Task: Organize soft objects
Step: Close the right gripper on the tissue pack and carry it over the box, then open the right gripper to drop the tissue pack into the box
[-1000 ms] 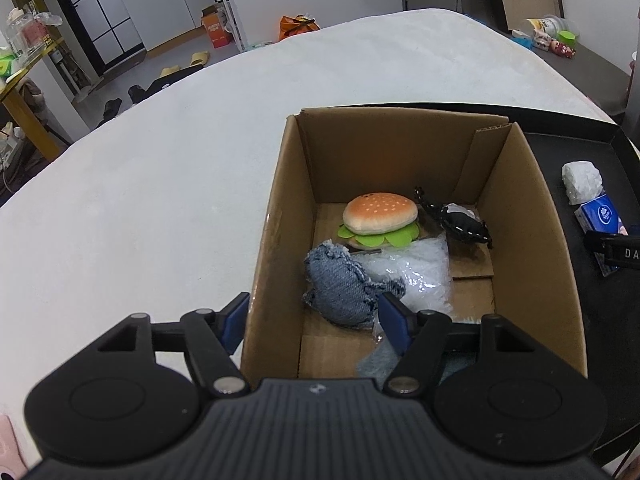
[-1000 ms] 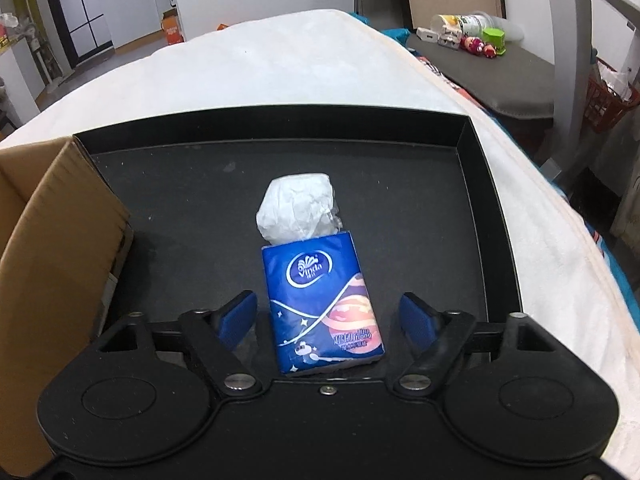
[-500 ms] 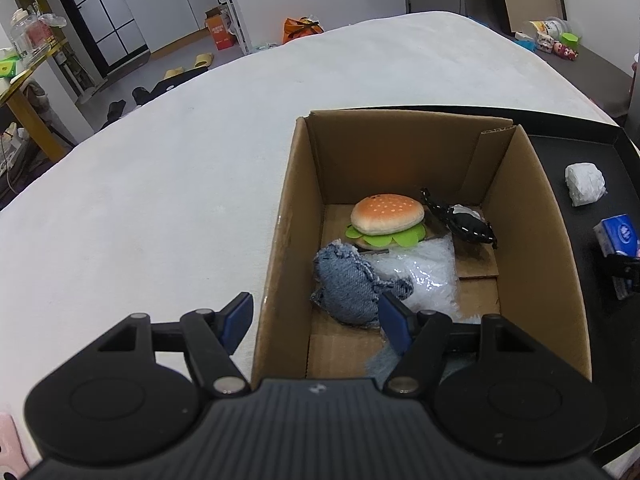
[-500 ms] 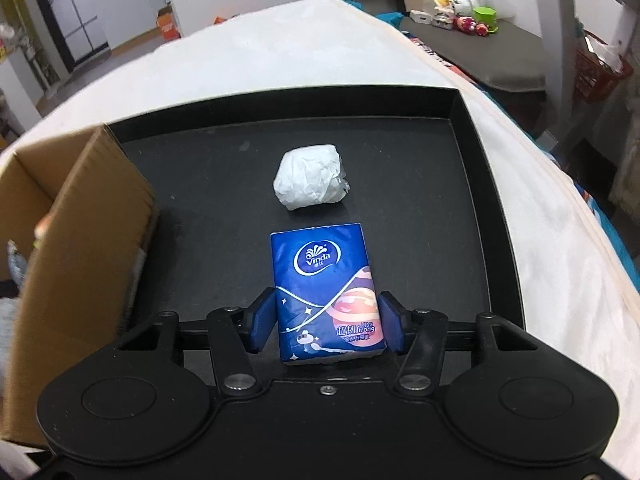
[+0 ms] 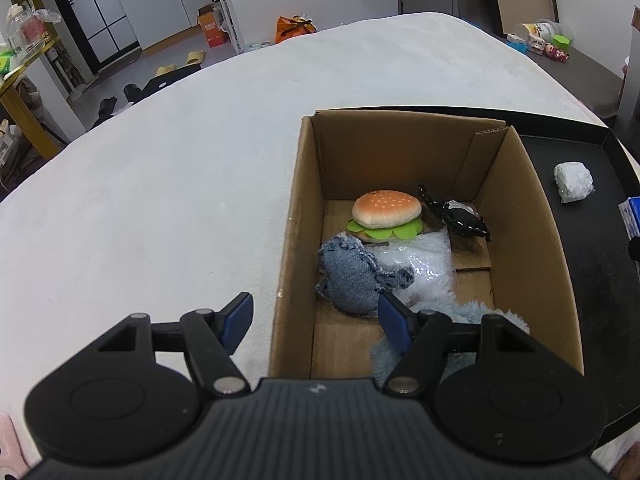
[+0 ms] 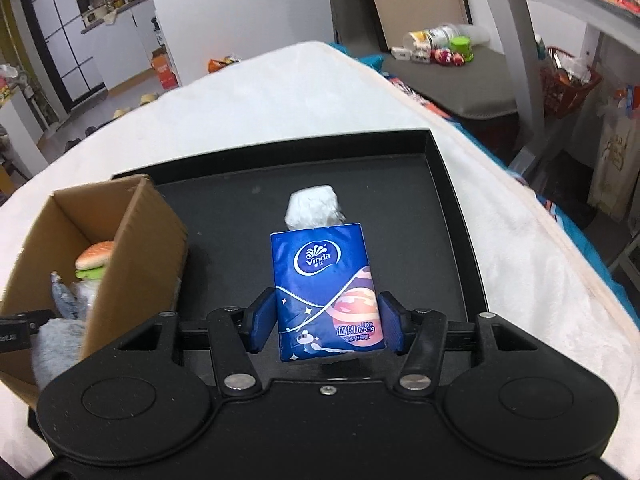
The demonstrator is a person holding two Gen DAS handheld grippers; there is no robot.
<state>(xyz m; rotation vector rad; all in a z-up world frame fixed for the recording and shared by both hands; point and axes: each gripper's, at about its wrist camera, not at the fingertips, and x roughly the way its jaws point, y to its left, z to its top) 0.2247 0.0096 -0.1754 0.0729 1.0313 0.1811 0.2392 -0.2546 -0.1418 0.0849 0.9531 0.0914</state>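
White table (image 5: 160, 208): box (image 5: 516, 216) at centre already filled; tissue pack (image 6: 326, 292) clamped in right gripper (image 6: 326, 322); wad (image 6: 314, 210) left; left gripper (image 5: 316, 316) empty, agape.

We read print on only one thing, the blue tissue pack (image 6: 326, 292). Near its top, inside a white oval ring, stands the brand "Vinda" in white letters, with small characters under it that we cannot make out. Low on its front, beside the pink planet picture, we read the Chinese characters "超韧" with "Ultra Strong" next to them. A finer line of print runs under that, too small for us to read.
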